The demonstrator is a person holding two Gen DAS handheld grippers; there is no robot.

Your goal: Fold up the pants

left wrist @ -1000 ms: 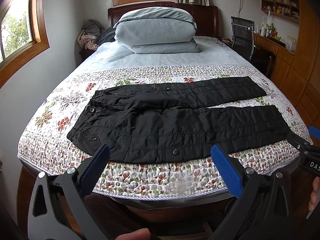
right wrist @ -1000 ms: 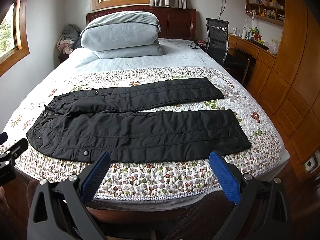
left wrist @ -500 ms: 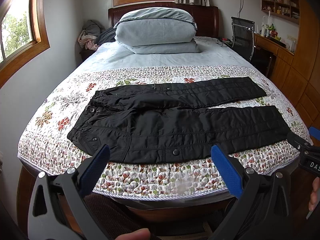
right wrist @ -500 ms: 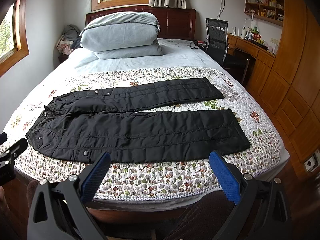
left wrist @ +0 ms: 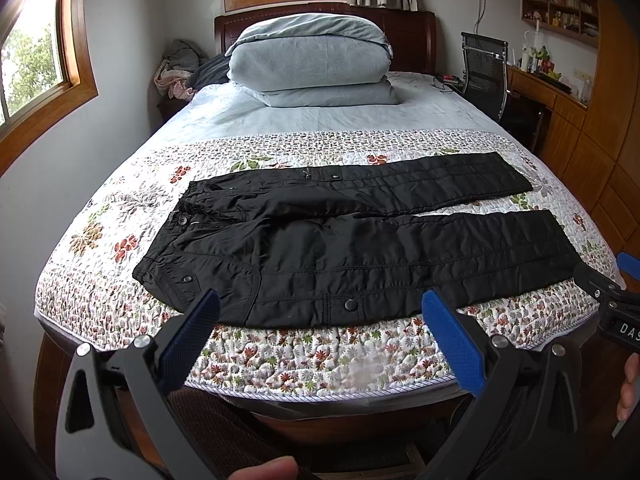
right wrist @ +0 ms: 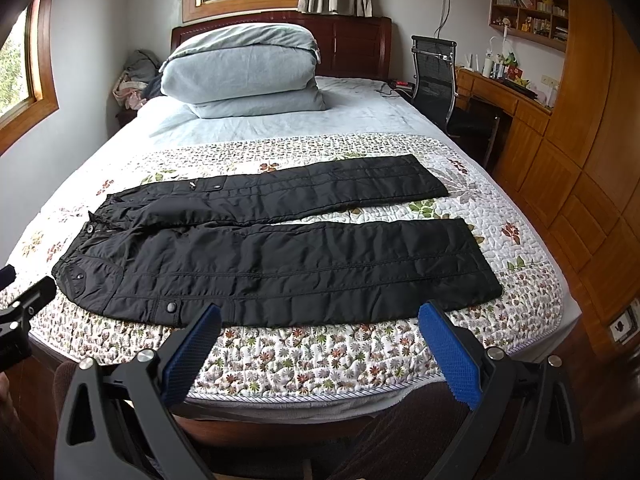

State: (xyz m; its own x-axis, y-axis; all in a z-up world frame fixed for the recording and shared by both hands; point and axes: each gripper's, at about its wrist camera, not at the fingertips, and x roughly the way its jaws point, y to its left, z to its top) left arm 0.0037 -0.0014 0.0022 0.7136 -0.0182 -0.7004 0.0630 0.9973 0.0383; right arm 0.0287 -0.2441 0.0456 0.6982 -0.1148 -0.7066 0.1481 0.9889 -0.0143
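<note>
Black quilted pants (left wrist: 360,240) lie flat across the floral quilt (left wrist: 120,240) at the foot of the bed, waist to the left, both legs spread to the right; they also show in the right wrist view (right wrist: 280,256). My left gripper (left wrist: 320,312) is open and empty, held off the bed's near edge below the pants' waist half. My right gripper (right wrist: 320,328) is open and empty, off the near edge below the leg half. Neither touches the pants.
Stacked grey-blue pillows (left wrist: 312,64) sit at the headboard. A black chair (right wrist: 434,76) and wooden desk and cabinets (right wrist: 560,160) stand along the right. A wall with windows (left wrist: 36,60) runs close on the left. The bed's wooden footboard (left wrist: 340,428) is below my grippers.
</note>
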